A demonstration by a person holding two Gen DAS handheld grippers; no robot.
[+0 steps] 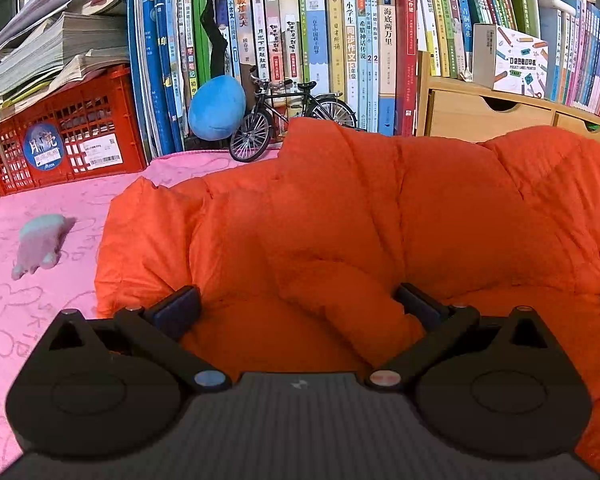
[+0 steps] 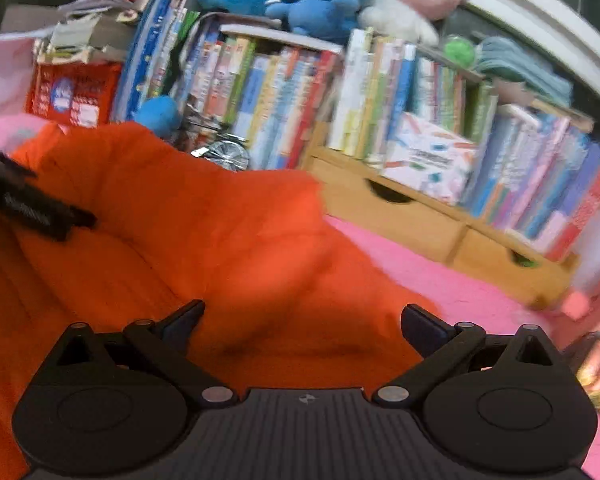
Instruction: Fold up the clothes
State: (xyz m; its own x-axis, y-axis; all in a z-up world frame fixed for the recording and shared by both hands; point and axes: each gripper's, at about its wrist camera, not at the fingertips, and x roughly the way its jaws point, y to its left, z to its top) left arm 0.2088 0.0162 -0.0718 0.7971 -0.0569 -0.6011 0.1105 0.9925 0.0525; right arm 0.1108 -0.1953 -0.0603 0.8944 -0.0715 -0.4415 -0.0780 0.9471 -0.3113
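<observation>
A wall of upright, many-coloured books [image 1: 340, 40] closes off the far side of the scene, and in front of it a pink patterned cloth-covered tabletop [image 1: 40, 280] carries everything else. The puffy orange quilted jacket [image 1: 360, 220] lies bunched across most of that tabletop, its far edge rising in front of the books and reaching close to the low pale wooden drawer unit [image 1: 480, 112] on the right. To the left a red plastic lattice crate [image 1: 72, 140] holds a slumping stack of papers. A small black model bicycle [image 1: 288, 116] stands just behind the jacket, with a round blue plush toy [image 1: 216, 106] beside it. A small pale plush figure [image 1: 40, 244] lies on the pink cloth, apart from the jacket's left edge. The left gripper [image 1: 296, 308] is spread wide over the jacket, a raised fold of orange fabric lying between its fingers, which do not close on it. The right gripper [image 2: 300, 320], in a blurred view, is likewise spread wide above the jacket's near right edge, grasping nothing.
</observation>
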